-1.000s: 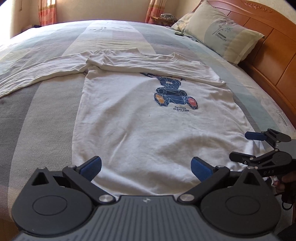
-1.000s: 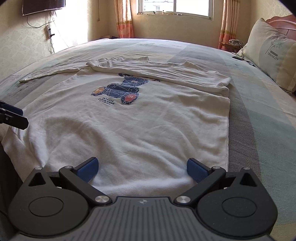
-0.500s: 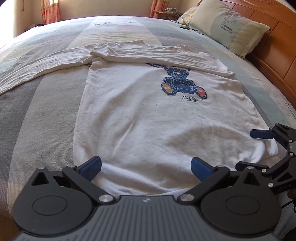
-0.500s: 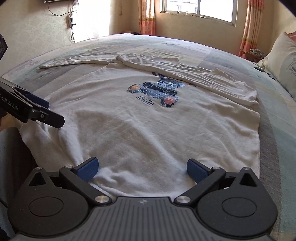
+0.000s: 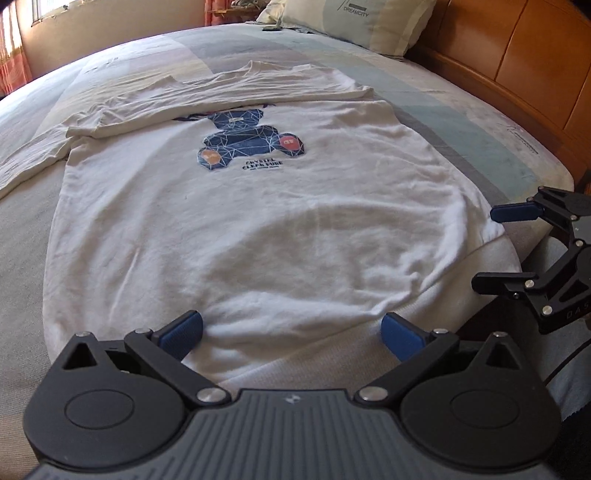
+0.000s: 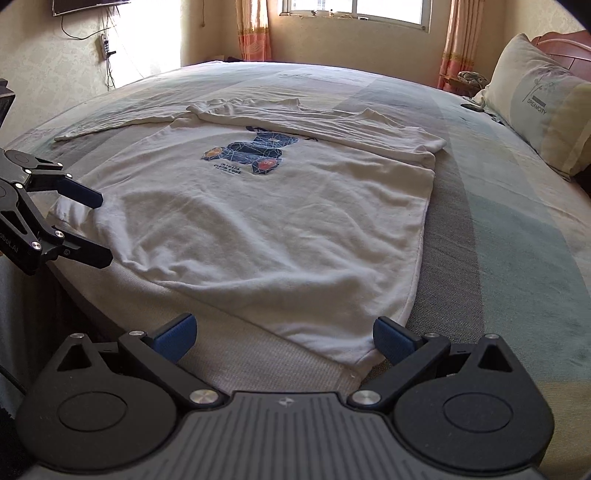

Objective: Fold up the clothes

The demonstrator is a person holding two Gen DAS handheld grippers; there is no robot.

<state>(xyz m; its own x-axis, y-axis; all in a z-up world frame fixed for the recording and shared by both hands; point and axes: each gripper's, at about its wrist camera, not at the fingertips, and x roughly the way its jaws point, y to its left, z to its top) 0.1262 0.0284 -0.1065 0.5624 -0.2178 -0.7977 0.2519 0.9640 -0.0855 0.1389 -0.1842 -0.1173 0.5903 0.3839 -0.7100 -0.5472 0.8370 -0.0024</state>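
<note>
The white T-shirt [image 5: 258,236] is showing soft, matt knit cloth, lightly creased, with a ribbed hem, and its bear print [image 5: 251,142] is looking flat and slightly glossy. The bed sheet [image 6: 517,229] under it is lying as matt woven cloth in faded stripes. The left tongs [image 5: 291,330] and right tongs [image 6: 284,334] are showing matt black plastic arms, bright metal screw heads and blue rubbery, finely textured pads [image 5: 181,330]. The headboard [image 5: 535,62] is gleaming as smooth, varnished wood. The pillow [image 6: 535,110] is wearing matt cloth, and the curtains [image 6: 253,29] are hanging as thin, patterned fabric.
</note>
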